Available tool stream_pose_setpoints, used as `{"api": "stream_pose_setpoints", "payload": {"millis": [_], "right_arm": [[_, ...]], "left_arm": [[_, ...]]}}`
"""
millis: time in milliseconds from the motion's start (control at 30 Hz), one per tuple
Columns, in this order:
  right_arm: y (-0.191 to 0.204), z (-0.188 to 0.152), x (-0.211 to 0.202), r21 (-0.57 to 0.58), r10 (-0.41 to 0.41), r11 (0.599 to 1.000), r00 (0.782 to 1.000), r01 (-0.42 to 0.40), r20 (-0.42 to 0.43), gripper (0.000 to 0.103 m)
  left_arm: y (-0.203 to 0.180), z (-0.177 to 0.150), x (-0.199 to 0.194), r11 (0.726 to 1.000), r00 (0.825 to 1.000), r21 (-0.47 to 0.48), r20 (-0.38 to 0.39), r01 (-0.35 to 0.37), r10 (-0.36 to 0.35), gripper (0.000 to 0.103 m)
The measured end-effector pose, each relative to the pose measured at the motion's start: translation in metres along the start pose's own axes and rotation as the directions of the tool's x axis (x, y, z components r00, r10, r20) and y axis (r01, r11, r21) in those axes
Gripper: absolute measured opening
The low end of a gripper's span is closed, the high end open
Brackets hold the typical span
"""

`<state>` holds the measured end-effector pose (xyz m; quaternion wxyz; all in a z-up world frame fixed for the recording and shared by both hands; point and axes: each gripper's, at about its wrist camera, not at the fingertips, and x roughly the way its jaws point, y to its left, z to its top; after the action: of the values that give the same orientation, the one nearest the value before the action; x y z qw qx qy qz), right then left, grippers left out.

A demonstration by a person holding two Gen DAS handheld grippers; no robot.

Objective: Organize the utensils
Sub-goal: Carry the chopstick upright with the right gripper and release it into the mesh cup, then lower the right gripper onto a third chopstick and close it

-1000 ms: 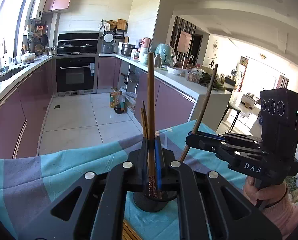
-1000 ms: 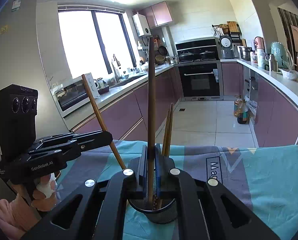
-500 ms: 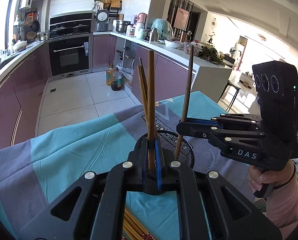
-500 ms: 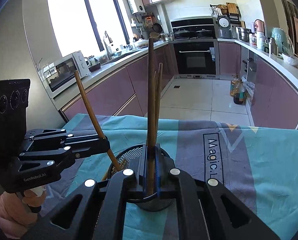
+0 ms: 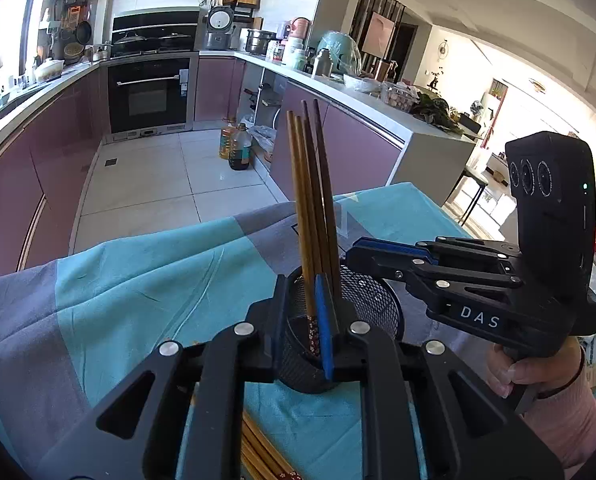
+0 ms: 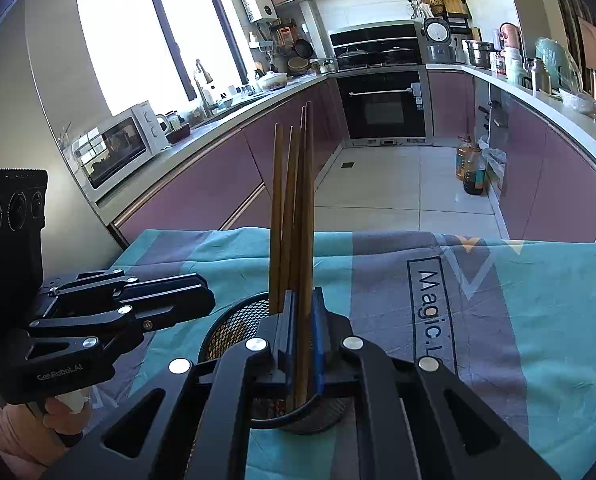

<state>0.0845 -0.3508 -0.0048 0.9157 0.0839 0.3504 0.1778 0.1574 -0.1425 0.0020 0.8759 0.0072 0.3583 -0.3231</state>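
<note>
A black mesh holder (image 5: 378,292) (image 6: 234,320) stands on the blue and grey cloth (image 5: 138,280). Several brown chopsticks (image 5: 310,200) (image 6: 294,200) stand in it, leaning together. My left gripper (image 5: 310,292) (image 6: 208,300) hangs at the holder's rim; its jaws are opening and grip nothing. In the right wrist view its tip is clear of the nearest chopstick. My right gripper (image 6: 303,296) (image 5: 350,248) reaches over the holder from the other side. Its jaws are just parting, and one chopstick runs loose between them down into the holder.
More chopsticks (image 5: 258,452) lie on the cloth under my left gripper. A hand in a pink sleeve (image 5: 538,372) holds the right gripper. Beyond the table's far edge are a tiled floor with oil bottles (image 5: 240,152) and purple cabinets.
Both grippers have sunk toward the holder. The two chopsticks they held apart now stand together with the others in the holder, and the left gripper no longer holds one.
</note>
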Motion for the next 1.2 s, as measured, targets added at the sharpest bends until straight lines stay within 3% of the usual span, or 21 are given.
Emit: {"api": "stream_pose_setpoints", "payload": {"millis": [267,433,600,867,1200], "right_arm": [[0.014,-0.006,-0.017,-0.03,0.026,0.999,0.998,-0.025,0.053,0.024],[0.038,-0.02,-0.039,-0.098,0.101,0.991,0.992,-0.093,0.076,0.03],[0.061,-0.043,-0.038,-0.151,0.158,0.977,0.987,-0.153,0.024,0.035],[0.076,-0.083,0.016,-0.12,0.135,0.981,0.98,-0.153,-0.143,0.035],[0.081,-0.102,0.04,-0.104,0.096,0.987,0.972,-0.121,-0.214,0.035]], "left_arm": [[0.019,-0.019,-0.032,0.997,0.993,-0.021,0.086,-0.077,0.079,0.033],[0.038,-0.039,-0.052,0.991,0.986,-0.036,0.1,-0.128,0.131,0.04],[0.056,-0.072,-0.056,0.985,0.984,-0.039,0.045,-0.17,0.171,0.042],[0.061,-0.126,-0.025,0.984,0.978,-0.007,-0.107,-0.18,0.178,0.042],[0.061,-0.138,0.007,0.981,0.965,-0.006,-0.181,-0.196,0.192,0.041]]}}
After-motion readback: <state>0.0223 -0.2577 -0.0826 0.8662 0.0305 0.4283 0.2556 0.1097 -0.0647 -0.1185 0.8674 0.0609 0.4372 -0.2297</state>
